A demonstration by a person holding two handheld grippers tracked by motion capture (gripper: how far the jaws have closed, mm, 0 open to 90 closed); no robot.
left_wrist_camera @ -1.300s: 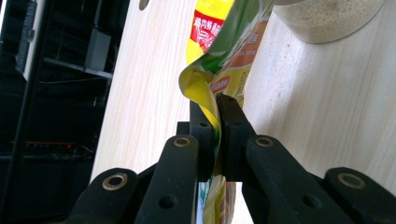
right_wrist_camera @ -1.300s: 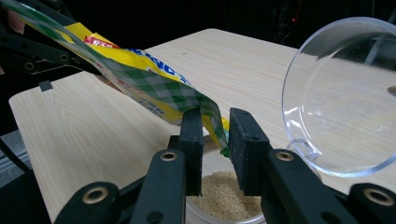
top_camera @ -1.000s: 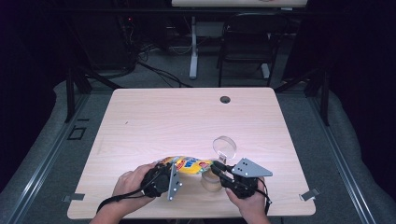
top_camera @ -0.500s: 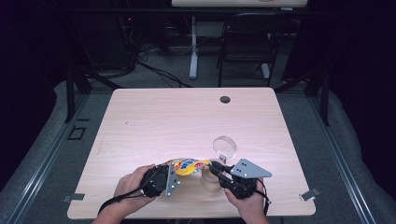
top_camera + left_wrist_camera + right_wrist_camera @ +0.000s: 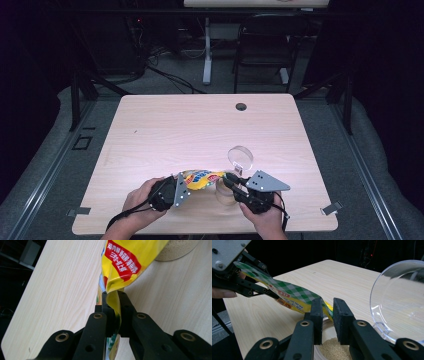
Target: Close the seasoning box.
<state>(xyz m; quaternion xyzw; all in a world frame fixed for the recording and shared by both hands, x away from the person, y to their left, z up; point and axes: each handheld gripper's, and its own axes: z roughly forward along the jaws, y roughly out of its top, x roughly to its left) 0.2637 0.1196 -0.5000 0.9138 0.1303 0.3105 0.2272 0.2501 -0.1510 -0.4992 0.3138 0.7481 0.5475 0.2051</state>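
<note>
From my feed I see a pale wooden table [image 5: 165, 130] with a dark round grommet hole [image 5: 241, 106] near its far edge, standing on grey carpet [image 5: 50, 150]. Beyond it the room is dark: a black chair [image 5: 262, 50] at the far right, cables [image 5: 165, 75] trailing across the far floor, and a white desk leg [image 5: 206, 55].

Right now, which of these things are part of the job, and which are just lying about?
In the job:
- yellow bag, held at both ends
- left hand-held gripper
- right hand-held gripper
- jar of pale grains below the bag

Lying about:
- clear lid, beside the jar
- table
- chair behind the table
</note>
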